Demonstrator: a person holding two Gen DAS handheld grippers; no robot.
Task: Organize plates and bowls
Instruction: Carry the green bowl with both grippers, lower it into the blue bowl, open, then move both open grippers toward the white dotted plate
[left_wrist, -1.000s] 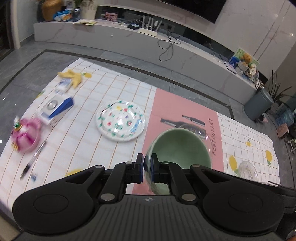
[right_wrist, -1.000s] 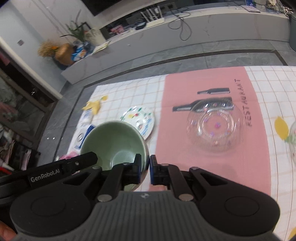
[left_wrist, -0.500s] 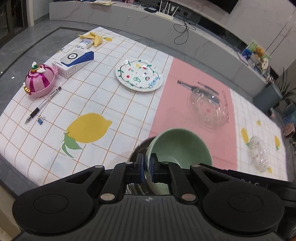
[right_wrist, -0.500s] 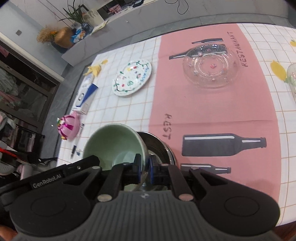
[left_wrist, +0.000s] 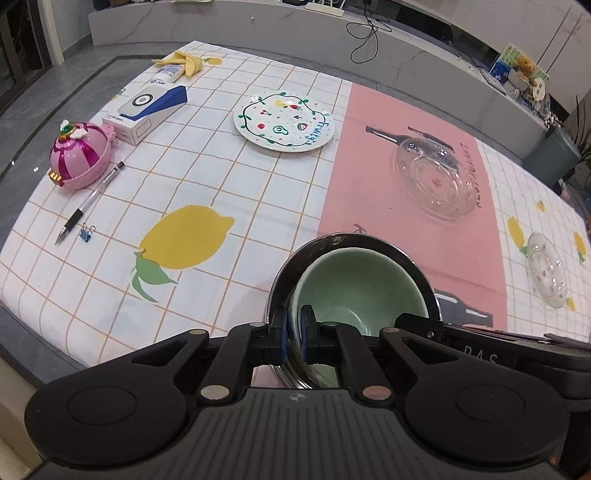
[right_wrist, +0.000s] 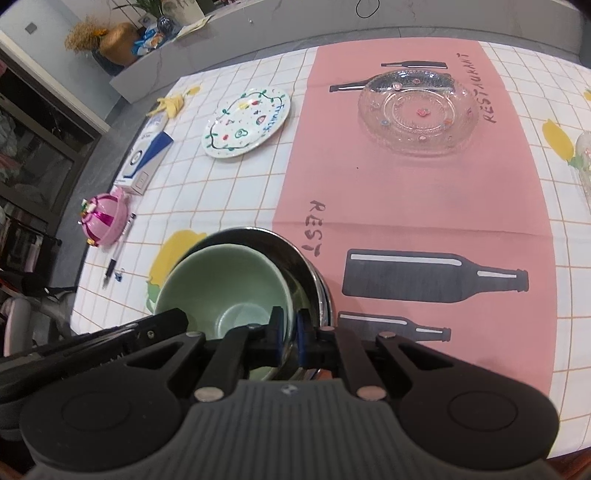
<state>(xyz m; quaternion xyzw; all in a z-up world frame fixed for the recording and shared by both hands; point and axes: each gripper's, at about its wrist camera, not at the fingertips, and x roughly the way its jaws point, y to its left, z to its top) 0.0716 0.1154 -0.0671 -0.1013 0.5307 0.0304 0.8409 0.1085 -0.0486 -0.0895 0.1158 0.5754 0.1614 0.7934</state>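
So far, green bowl (left_wrist: 360, 284) sits nested in steel bowl (left_wrist: 417, 273) at near edge, left gripper (left_wrist: 291, 334) and right gripper (right_wrist: 290, 332) each pinching its rim; painted plate (left_wrist: 284, 121) and glass dish (left_wrist: 434, 177) left, far side.

Green bowl (left_wrist: 354, 284) nested upright in steel bowl (left_wrist: 417, 269) near the tabletop's front edge; painted plate (left_wrist: 284, 121) and glass plate (left_wrist: 434, 179) farther back.

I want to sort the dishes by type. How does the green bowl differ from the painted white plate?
The green bowl is deep and plain; the painted white plate is flat with drawings. The bowl sits inside a metal bowl, gripped by the left gripper and right gripper; the plate lies alone, untouched. Both are round.
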